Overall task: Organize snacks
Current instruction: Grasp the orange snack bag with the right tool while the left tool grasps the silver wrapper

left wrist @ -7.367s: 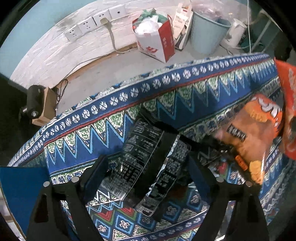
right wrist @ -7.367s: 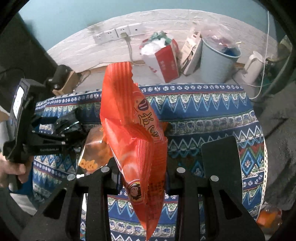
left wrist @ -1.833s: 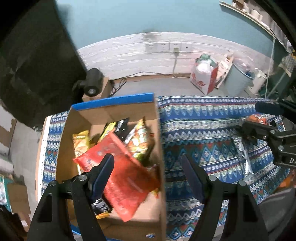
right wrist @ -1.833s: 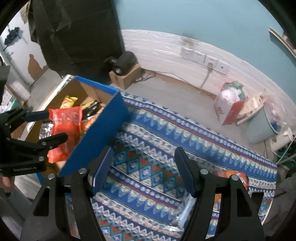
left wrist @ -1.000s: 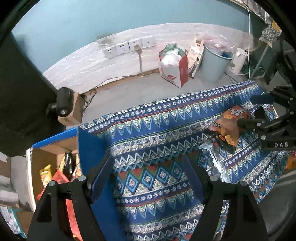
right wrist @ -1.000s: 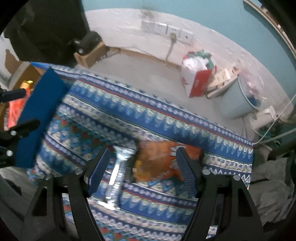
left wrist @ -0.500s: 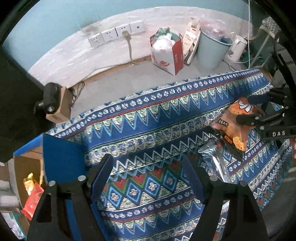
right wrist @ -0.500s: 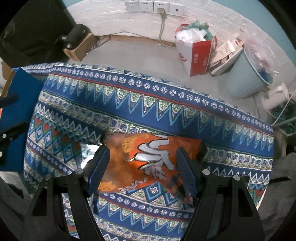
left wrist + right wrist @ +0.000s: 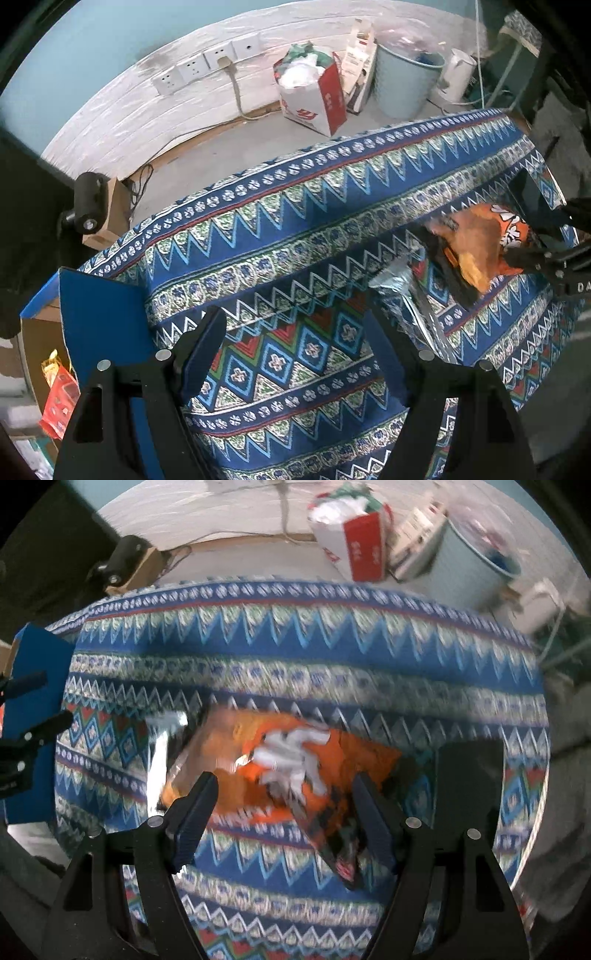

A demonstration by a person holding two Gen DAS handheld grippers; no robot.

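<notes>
Right gripper (image 9: 282, 805) nearer, jaws released, straddling orange snack bag (image 9: 295, 760); bag's long axis 10-to-4. Left gripper (image 9: 295, 339) released, empty; bag off at 2 o'clock.

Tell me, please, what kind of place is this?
Probably a room in a home or small workshop: a table under a patterned cloth, wall sockets above a bare floor, and a bucket beside a stuffed paper bag.

Domestic room, informal use. Evidence: teal wall above white brick-pattern panelling (image 9: 122, 118), a row of wall sockets (image 9: 207, 62), bare floor, a pale blue waste bin (image 9: 402, 81), white kettle (image 9: 456, 75), stuffed red paper bag (image 9: 314, 96), patterned tablecloth (image 9: 295, 221).
</notes>
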